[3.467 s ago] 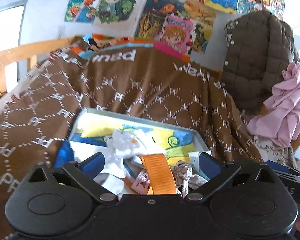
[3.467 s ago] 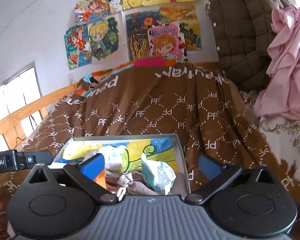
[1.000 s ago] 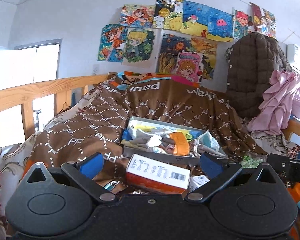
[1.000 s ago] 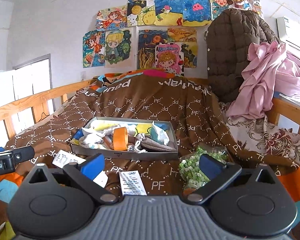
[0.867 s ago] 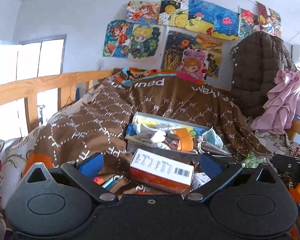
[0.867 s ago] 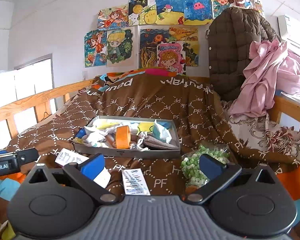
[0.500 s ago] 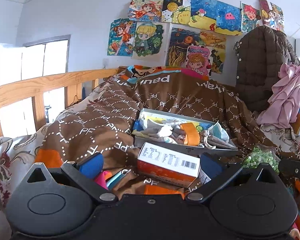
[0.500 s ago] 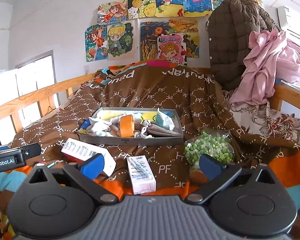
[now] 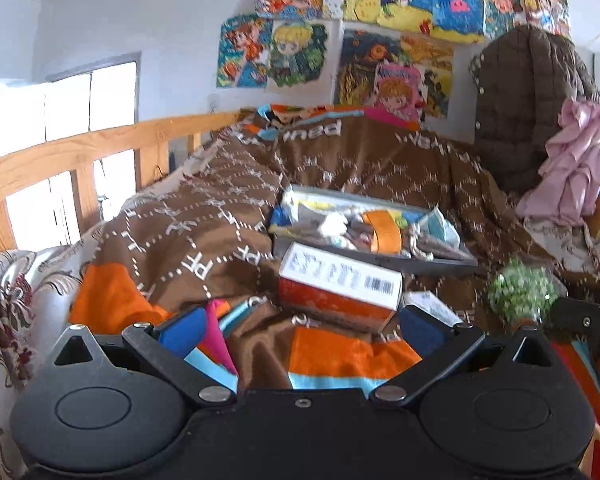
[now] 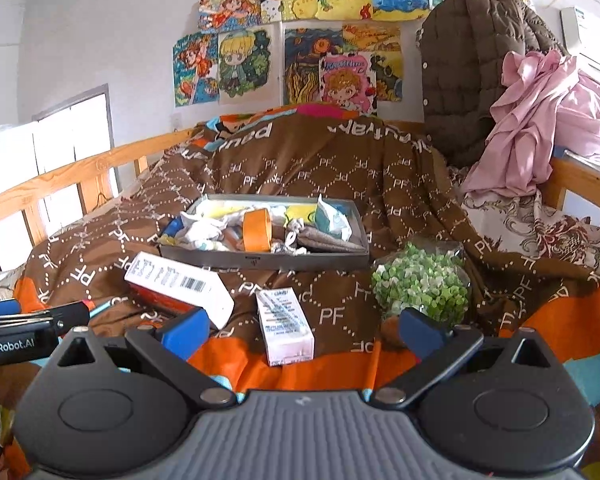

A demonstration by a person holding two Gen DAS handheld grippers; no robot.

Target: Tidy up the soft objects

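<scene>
A grey tray (image 10: 260, 261) sits on the brown bed cover, filled with soft items: white socks (image 10: 204, 232), an orange strap (image 10: 256, 230), a pale blue packet (image 10: 332, 220) and grey cloth (image 10: 324, 242). The tray also shows in the left wrist view (image 9: 440, 263). My left gripper (image 9: 300, 324) is open and empty, well in front of the tray. My right gripper (image 10: 304, 326) is open and empty, also back from the tray.
A white and orange box (image 10: 180, 282) (image 9: 340, 284), a small white box (image 10: 286, 324) and a bag of green and white pieces (image 10: 424, 280) lie on the cover before the tray. A wooden rail (image 9: 80, 152) runs at left. A brown jacket (image 10: 468, 64) and pink cloth (image 10: 540, 120) hang at right.
Both grippers have pulled back and away from the tray, which now looks farther off. The boxes and green bag have come into view. Both stay open and empty.
</scene>
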